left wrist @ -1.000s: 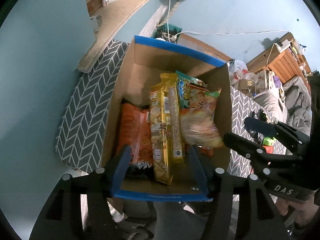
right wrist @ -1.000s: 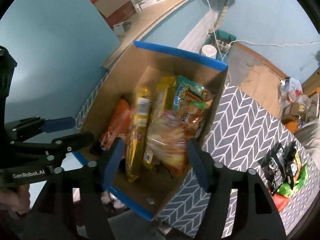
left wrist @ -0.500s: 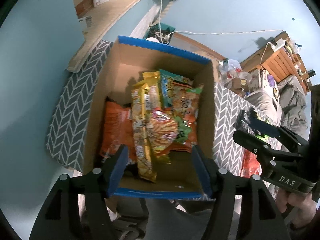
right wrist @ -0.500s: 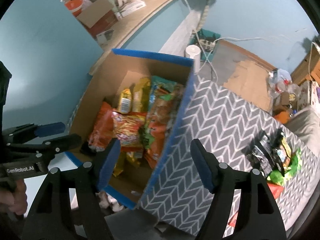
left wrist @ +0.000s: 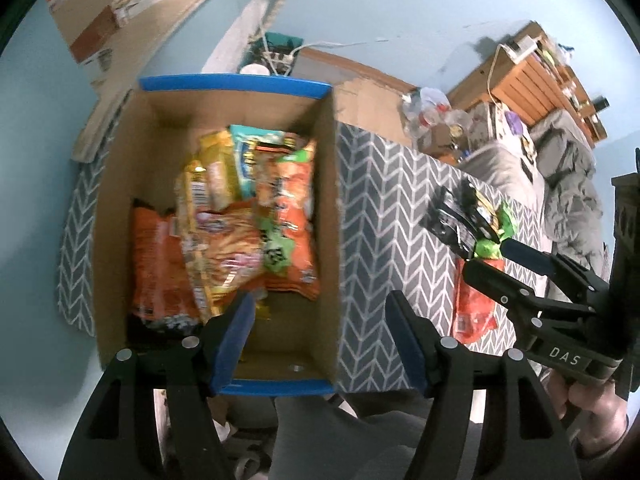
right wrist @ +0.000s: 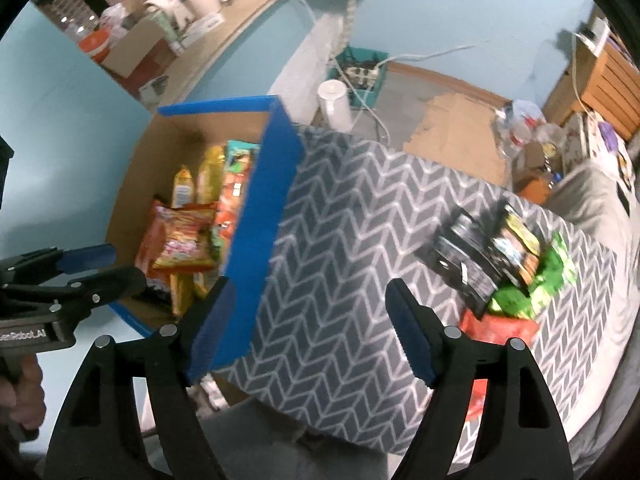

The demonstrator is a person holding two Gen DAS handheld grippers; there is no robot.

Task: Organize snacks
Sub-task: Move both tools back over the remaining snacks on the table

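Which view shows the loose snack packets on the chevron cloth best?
Right wrist. The loose snack packets lie unobstructed there, black, green and red ones separable. In the left wrist view the same packets sit near the edge, partly hidden behind the right hand-held gripper.

A brown cardboard box [left wrist: 224,120] with blue edges stands open on a grey zigzag cloth. Orange, yellow and green snack bags [left wrist: 240,232] lie packed inside it. At about 3 o'clock from the box, more snacks [right wrist: 500,264], black, green and red, lie piled on the cloth.
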